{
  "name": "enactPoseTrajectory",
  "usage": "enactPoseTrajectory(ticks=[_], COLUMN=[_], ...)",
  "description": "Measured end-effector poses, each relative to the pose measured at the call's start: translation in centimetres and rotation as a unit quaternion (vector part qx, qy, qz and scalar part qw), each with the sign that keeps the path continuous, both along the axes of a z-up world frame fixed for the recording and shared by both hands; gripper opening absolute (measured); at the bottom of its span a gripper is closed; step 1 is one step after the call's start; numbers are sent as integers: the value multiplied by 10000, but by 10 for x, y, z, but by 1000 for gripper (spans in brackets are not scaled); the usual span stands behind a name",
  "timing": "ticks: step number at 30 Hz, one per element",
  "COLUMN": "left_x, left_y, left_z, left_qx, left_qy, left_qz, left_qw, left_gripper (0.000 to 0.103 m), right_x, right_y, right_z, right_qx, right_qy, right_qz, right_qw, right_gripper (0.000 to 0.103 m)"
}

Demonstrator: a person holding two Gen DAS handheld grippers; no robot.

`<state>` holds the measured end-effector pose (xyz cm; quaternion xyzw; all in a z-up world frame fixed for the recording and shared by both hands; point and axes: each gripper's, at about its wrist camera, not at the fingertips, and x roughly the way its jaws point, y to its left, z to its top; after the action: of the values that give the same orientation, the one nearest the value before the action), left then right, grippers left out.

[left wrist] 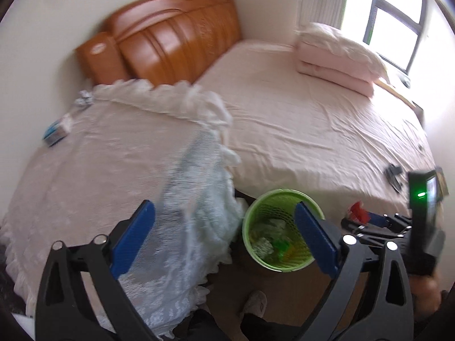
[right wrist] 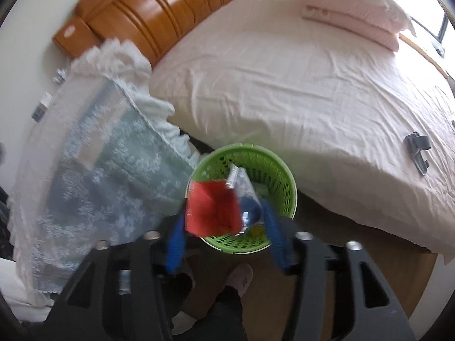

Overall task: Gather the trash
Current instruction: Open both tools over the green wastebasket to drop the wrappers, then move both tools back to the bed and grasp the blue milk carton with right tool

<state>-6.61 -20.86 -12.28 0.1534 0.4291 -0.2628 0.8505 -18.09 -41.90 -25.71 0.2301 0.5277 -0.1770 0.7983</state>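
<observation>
Over the green basket (right wrist: 280, 183): red wrapper (right wrist: 212, 209), crumpled.
My right hand-held gripper (right wrist: 224, 236) points down, jaws apart; left hand-held gripper (left wrist: 224, 237) gapes empty.

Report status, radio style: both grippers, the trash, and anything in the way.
Left gripper open, empty. Right gripper over green basket, fingers parted around red wrapper. Lace cover beside basket, not blocking.

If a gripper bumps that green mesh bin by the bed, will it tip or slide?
The green mesh bin probably slides or tips easily: thin perforated plastic holding only light wrappers. It narrows toward its base, so a rim-level knock likely topples it. The smooth floor offers little grip.
</observation>
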Motion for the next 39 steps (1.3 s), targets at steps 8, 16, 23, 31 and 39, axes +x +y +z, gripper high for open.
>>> enactPoseTrajectory(ticks=[8,16,23,31,39], left_x=[11,24,53,123,200], left_y=[41,68,98,169,236], left_z=[3,8,14,21,13], left_qx=[-59,-106,-226,-340,-7], left_qy=[112,108,245,201,81], left_qz=[611,956,1160,1463,1823], left_qw=[9981,9953,9927,9884,9832], left_gripper=[95,95,95,95,95], right_x=[12,30,66,150,256], right_y=[1,24,63,132,205], right_z=[5,53,88,112,111], right_qx=[160,109,89,-30,-150], right_qy=[-19,-442,-677,-1003,-878], right_qz=[-90,215,527,884,1478], right_qw=[9998,9987,9963,9910,9850], right_gripper=[96,100,100,100,100])
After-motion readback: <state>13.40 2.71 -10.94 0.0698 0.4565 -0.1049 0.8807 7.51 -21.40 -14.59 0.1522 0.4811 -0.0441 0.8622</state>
